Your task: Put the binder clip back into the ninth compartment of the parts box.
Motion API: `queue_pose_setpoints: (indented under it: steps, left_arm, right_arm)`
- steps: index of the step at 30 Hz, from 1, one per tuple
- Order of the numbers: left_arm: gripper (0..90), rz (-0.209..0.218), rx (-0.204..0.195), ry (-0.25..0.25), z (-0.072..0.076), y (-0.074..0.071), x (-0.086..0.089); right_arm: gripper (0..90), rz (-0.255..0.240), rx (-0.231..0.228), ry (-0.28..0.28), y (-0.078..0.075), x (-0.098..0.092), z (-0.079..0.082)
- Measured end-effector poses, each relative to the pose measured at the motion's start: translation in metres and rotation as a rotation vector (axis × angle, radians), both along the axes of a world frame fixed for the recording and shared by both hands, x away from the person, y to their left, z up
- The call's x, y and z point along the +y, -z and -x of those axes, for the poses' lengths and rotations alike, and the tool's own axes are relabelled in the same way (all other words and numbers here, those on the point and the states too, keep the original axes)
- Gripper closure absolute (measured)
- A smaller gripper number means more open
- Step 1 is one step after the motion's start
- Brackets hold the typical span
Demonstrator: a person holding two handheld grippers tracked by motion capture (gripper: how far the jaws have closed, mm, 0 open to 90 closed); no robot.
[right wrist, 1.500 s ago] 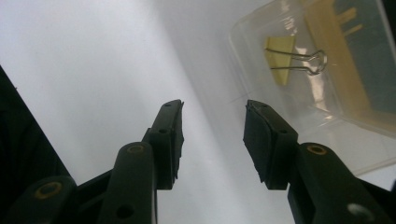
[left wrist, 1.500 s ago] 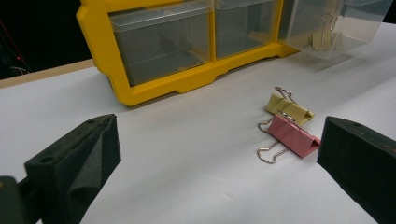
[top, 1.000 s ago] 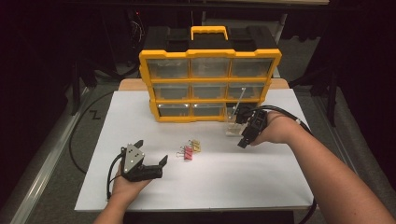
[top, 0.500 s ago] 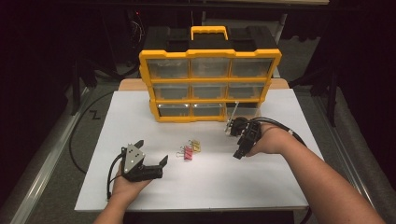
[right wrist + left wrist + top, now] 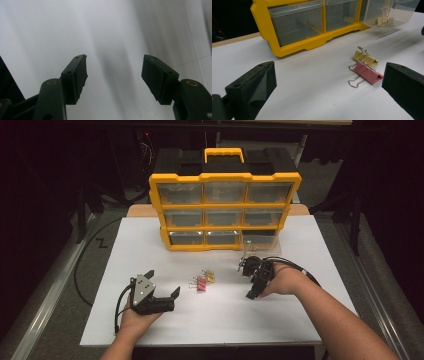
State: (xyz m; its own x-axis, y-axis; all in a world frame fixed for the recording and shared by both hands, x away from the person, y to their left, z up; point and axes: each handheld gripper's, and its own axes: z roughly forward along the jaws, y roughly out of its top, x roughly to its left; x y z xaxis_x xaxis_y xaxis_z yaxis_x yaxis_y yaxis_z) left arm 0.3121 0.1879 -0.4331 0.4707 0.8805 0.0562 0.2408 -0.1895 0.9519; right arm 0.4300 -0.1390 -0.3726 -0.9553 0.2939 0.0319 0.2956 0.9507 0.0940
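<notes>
A person sits at a white worktop (image 5: 150,250) with a gripper in each hand. At the far edge stands a yellow organizer (image 5: 225,210) of nine clear drawers. Its bottom drawer (image 5: 261,240) nearest the worktop's right edge is pulled out, and the left gripper view shows one yellow clip (image 5: 384,18) already inside it. Two more binder clips lie loose on the bare sheet near the middle of the worktop, a pink clip (image 5: 201,284) and a second yellow clip (image 5: 209,275) touching or almost touching. So the sorting looks partly done: one clip stowed, two left. The right gripper (image 5: 252,292) hangs just in front of the open drawer, toward the right edge, pointing down at bare sheet; its jaws have just been opening, stand moderately apart and hold nothing. The left gripper (image 5: 170,297) rests near the front edge, left of the loose clips, jaws wide apart and empty, aimed toward the pink clip.
</notes>
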Motion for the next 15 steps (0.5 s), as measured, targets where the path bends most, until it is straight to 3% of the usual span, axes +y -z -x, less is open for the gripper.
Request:
queue_pose_setpoints:
  steps: [7, 15]
  left_arm:
    - [0.3, 0.001, 0.001, 0.001, 0.0, 0.0, 0.0]
    - [0.3, 0.005, 0.001, -0.001, 0.0, 0.0, 0.001]
  right_arm:
    - [38.4, -0.014, 0.002, -0.008, 0.007, 0.009, 0.0]
    - [38.4, -0.02, 0.002, -0.029, 0.008, 0.032, -0.003]
